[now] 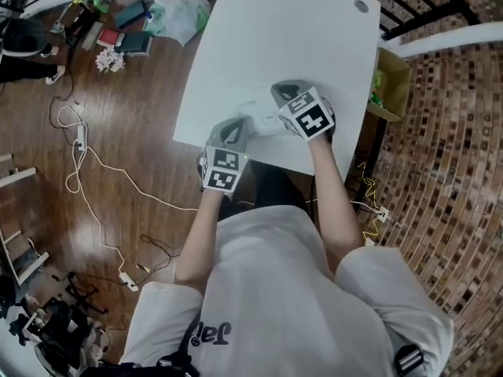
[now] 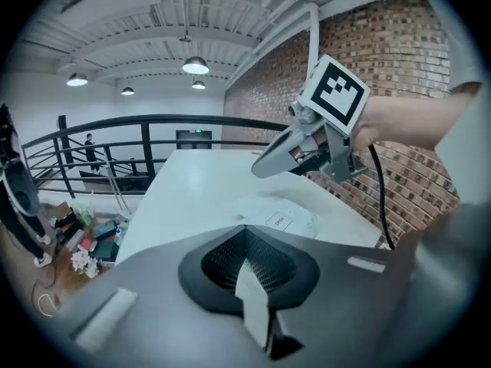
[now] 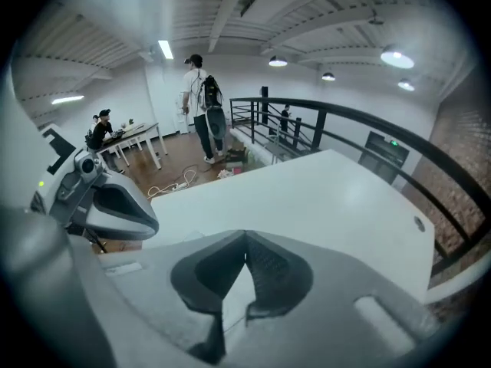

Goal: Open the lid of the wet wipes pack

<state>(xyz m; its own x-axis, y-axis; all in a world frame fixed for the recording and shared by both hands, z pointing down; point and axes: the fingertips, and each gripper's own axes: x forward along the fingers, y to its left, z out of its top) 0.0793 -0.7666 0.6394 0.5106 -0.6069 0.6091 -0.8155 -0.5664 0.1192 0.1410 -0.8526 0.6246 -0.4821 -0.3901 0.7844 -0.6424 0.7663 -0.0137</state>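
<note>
The white wet wipes pack [image 1: 263, 121] lies near the front edge of the white table [image 1: 291, 30], between my two grippers. In the left gripper view the pack [image 2: 280, 218] shows its oval lid label just past the jaw tips. My left gripper [image 2: 245, 228] is shut, with a white strip of the pack's end pinched between its pads. In the head view the left gripper [image 1: 234, 130] is at the pack's left end. My right gripper [image 1: 280, 93] [image 2: 261, 167] hovers over the pack's right side. The right gripper [image 3: 245, 234] is shut; a white sliver shows behind its tips and I cannot tell what it is.
A round cable hole [image 1: 361, 6] sits at the table's far right corner. A cardboard box [image 1: 391, 85] stands by the right edge. Cables [image 1: 86, 163] and clutter [image 1: 126, 34] lie on the wooden floor to the left. People stand far off by a railing [image 3: 201, 102].
</note>
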